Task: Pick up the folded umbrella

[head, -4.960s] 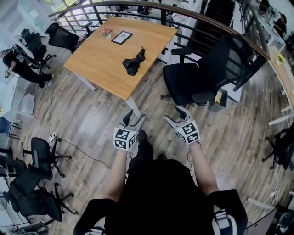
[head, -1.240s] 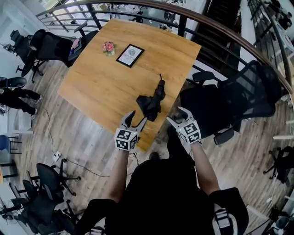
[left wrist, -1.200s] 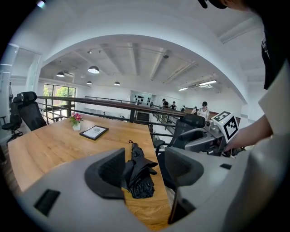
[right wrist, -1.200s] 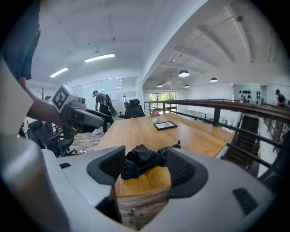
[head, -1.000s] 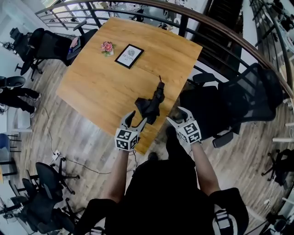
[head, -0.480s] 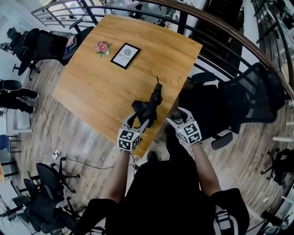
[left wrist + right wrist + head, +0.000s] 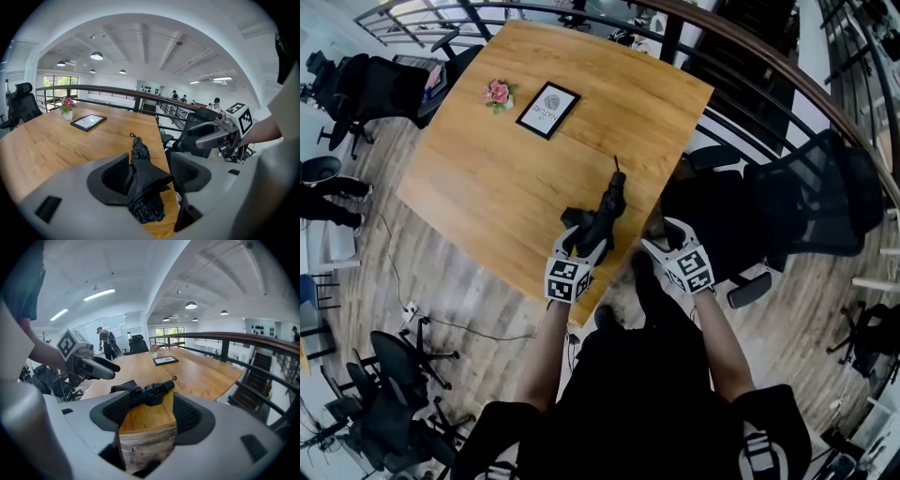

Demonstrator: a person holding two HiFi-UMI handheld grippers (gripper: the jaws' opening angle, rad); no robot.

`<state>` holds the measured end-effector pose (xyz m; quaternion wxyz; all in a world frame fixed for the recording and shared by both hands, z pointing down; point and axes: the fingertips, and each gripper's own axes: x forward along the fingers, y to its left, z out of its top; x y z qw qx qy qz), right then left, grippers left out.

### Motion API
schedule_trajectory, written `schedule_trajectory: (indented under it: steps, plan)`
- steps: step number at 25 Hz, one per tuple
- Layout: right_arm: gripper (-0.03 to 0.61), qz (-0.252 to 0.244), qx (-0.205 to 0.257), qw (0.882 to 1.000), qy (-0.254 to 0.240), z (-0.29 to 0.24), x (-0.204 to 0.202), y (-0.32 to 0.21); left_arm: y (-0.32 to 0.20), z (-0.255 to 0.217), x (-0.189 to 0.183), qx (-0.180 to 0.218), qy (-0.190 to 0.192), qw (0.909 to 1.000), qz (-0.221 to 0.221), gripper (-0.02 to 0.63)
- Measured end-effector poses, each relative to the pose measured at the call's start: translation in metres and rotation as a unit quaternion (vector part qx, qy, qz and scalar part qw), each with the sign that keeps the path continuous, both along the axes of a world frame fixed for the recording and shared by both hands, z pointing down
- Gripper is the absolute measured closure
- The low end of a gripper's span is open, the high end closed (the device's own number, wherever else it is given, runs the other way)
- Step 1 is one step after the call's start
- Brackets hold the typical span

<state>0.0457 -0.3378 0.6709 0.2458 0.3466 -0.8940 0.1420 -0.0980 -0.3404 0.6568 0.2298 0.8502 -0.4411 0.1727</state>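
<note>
A black folded umbrella [image 7: 598, 216] lies near the front edge of the wooden table [image 7: 487, 178], with its handle end pointing away from me. My left gripper [image 7: 579, 246] is open, its jaws standing on either side of the umbrella's bunched near end [image 7: 143, 187] without squeezing it. My right gripper [image 7: 666, 236] is open and empty, just off the table's edge to the right of the umbrella. In the right gripper view the umbrella [image 7: 150, 393] lies beyond the open jaws [image 7: 151, 406], and the left gripper [image 7: 89, 364] shows at the left.
A framed picture [image 7: 543, 110] and a small pot of pink flowers [image 7: 497, 92] stand at the table's far side. A black office chair [image 7: 787, 197] is close on the right, a curved railing [image 7: 750, 56] runs behind, and more chairs [image 7: 384, 84] stand at the left.
Both grippers have moved forward and down toward the table. The left one, short of the umbrella a second ago, now has its near end between the jaws.
</note>
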Motion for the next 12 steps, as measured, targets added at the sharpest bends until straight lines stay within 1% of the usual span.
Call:
schedule_trajectory:
  steps: [3,7,12]
  plan:
    - [0.275,-0.007,-0.007,1.0,0.002,0.005,0.002,-0.005,-0.008,0.01,0.005,-0.011,-0.009,0.9999,0.005,0.333]
    - [0.275,-0.015,-0.013,1.0,0.005,0.01,0.004,-0.015,-0.019,0.023,0.008,-0.023,-0.021,0.9995,0.002,0.33]
    - [0.275,-0.025,-0.019,1.0,0.005,0.015,-0.001,-0.021,-0.027,0.038,0.01,-0.041,-0.026,0.9988,-0.005,0.304]
